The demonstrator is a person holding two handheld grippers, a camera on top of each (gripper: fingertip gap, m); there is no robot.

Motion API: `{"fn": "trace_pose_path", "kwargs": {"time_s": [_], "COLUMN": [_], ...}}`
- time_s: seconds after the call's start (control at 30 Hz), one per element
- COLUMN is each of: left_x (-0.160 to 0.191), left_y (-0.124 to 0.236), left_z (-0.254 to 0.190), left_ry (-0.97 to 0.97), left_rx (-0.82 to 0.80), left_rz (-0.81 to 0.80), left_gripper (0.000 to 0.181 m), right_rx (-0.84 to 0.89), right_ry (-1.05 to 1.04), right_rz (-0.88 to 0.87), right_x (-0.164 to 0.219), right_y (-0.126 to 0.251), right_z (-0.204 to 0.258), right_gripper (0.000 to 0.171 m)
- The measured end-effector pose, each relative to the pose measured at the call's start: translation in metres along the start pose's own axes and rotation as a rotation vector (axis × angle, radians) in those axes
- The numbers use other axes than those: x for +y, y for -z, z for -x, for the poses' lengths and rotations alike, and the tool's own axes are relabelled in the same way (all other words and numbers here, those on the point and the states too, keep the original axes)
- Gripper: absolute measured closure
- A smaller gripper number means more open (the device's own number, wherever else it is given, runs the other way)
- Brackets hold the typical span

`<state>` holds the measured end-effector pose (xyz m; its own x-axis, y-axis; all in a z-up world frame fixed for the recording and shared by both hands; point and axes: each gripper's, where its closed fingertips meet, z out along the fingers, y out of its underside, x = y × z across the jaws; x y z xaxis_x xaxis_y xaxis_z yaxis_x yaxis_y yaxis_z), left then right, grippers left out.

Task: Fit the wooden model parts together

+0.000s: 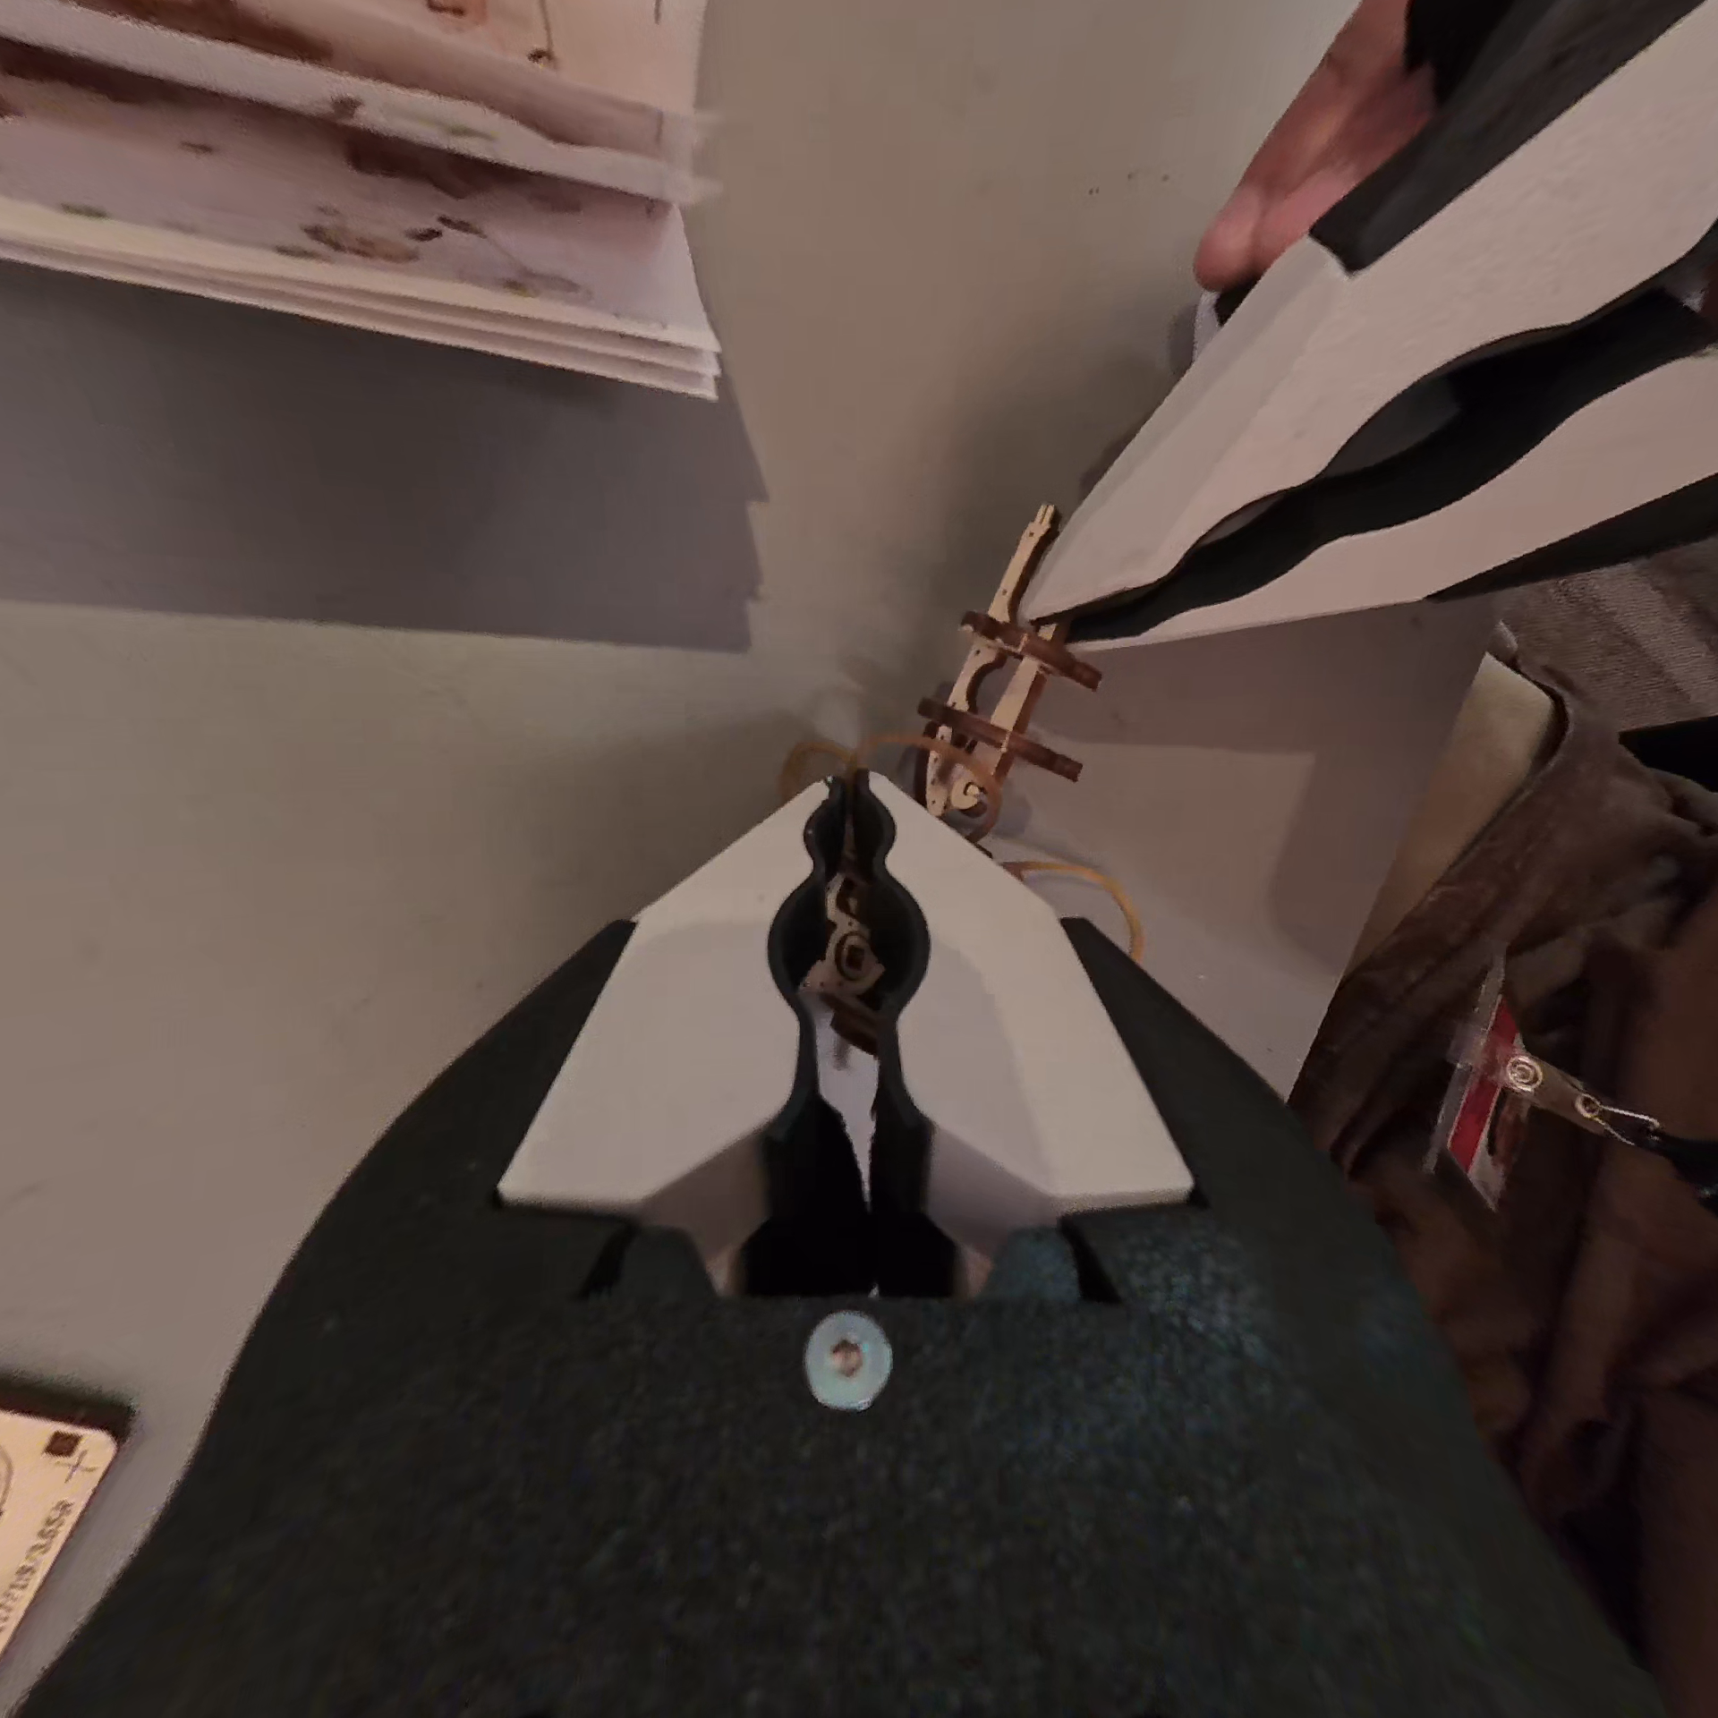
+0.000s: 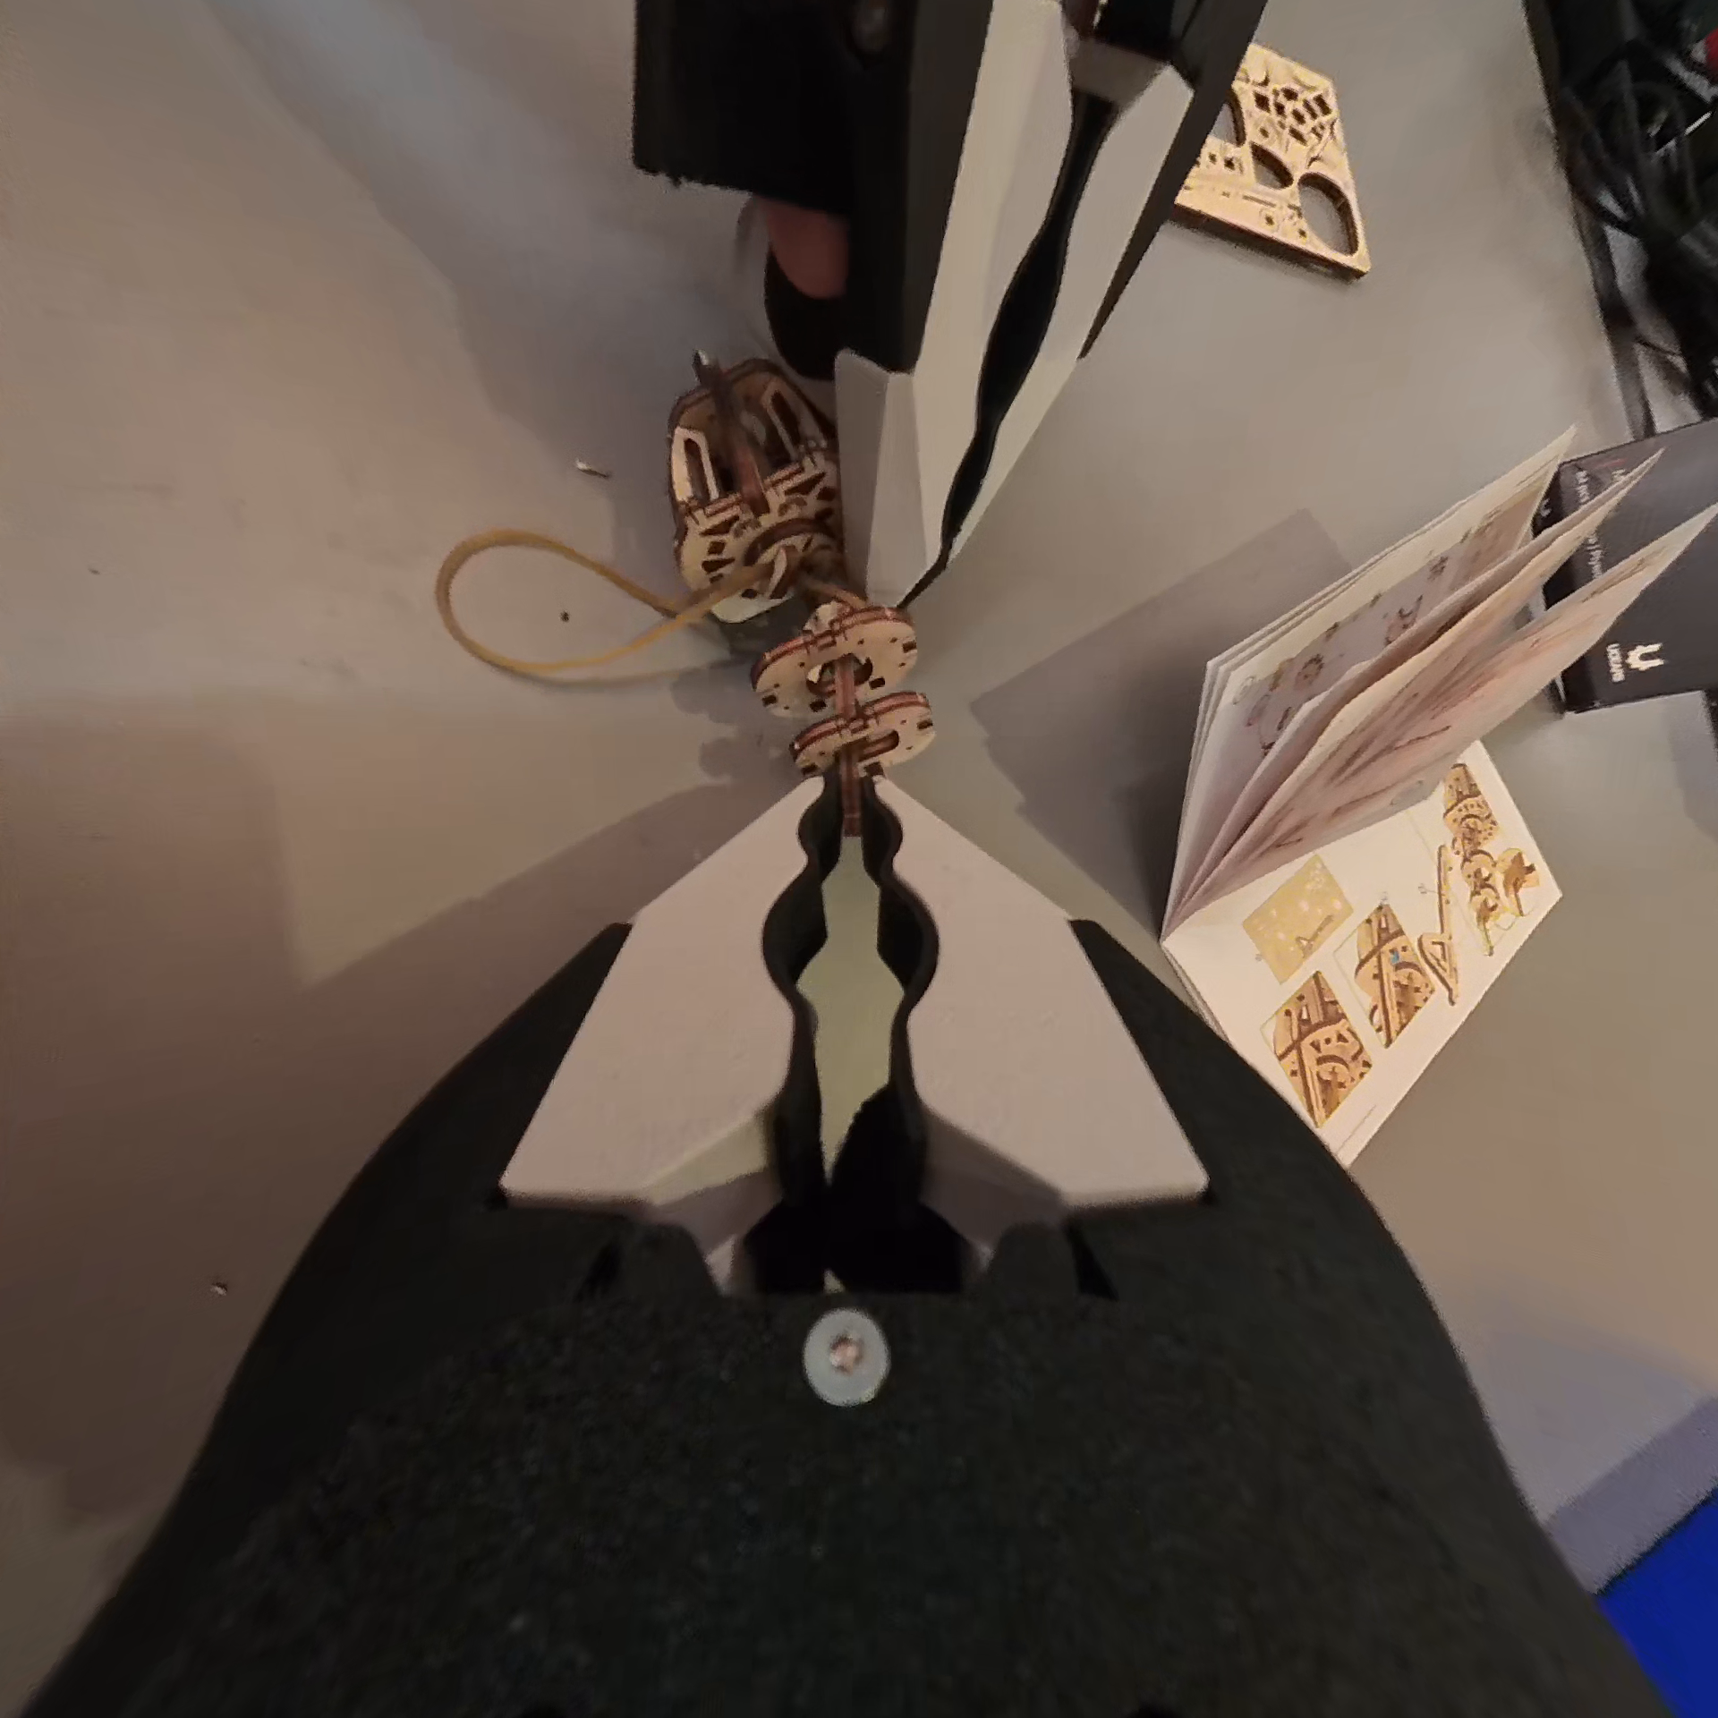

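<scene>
Right wrist view looks down the right gripper (image 2: pixel 851 799), whose jaws are pinched narrow on the thin stem of a small wooden axle piece (image 2: pixel 851 693) carrying two notched discs. Gripping the stem alone leaves both discs clear ahead of the tips, presumably so they can be steered into the larger part without the tool getting in the way. That larger part, a rounded wooden model body (image 2: pixel 753 493), sits on the grey surface (image 2: pixel 232 418) just beyond the discs, and the left gripper (image 2: pixel 906 586) comes down steeply beside it. A yellow rubber band (image 2: pixel 521 614) trails from the body across the surface.

From the left wrist view, the left gripper (image 1: pixel 848 790) has its jaws nearly together with a pale wooden part (image 1: pixel 848 939) caught in the hollow between them; I take this for an edge of the model body, held to steady it for the joining. The axle piece (image 1: pixel 999 688) hangs up and to the right, its cross plates edge-on, in the tips of the right gripper (image 1: pixel 1046 614), which slants in from the upper right with a hand (image 1: pixel 1320 139) behind it.

An open instruction booklet (image 2: pixel 1376 837) lies to the right, probably for reference, with a punched-out wooden sheet (image 2: pixel 1274 158) farther back.

The pieces look close but not yet mated.
</scene>
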<state>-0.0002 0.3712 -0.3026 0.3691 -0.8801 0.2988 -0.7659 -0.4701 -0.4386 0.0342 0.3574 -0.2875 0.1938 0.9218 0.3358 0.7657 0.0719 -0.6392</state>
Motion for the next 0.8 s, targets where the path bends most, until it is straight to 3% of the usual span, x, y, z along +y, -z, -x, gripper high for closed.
{"fn": "trace_pose_path", "kwargs": {"time_s": [0.17, 0.37, 0.6, 0.8], "left_x": [0.0, -0.004, -0.008, -0.016], "left_y": [0.001, 0.013, 0.033, 0.036], "left_z": [0.002, 0.009, 0.007, -0.004], "left_ry": [-0.013, -0.073, -0.146, -0.232], "left_rx": [-0.001, -0.041, -0.055, -0.097], "left_rz": [-0.015, -0.088, -0.185, -0.237], "left_gripper": [0.181, 0.164, 0.16, 0.18], "right_rx": [-0.025, -0.044, -0.066, -0.079], "right_ry": [-0.057, -0.08, -0.128, -0.168], "right_rz": [-0.017, -0.005, 0.011, 0.032], "right_x": [-0.001, 0.0, 0.004, 0.004], "right_y": [-0.002, -0.005, -0.006, -0.001], "right_z": [0.001, 0.002, 0.003, 0.004], "right_gripper": [0.168, 0.168, 0.168, 0.169]}}
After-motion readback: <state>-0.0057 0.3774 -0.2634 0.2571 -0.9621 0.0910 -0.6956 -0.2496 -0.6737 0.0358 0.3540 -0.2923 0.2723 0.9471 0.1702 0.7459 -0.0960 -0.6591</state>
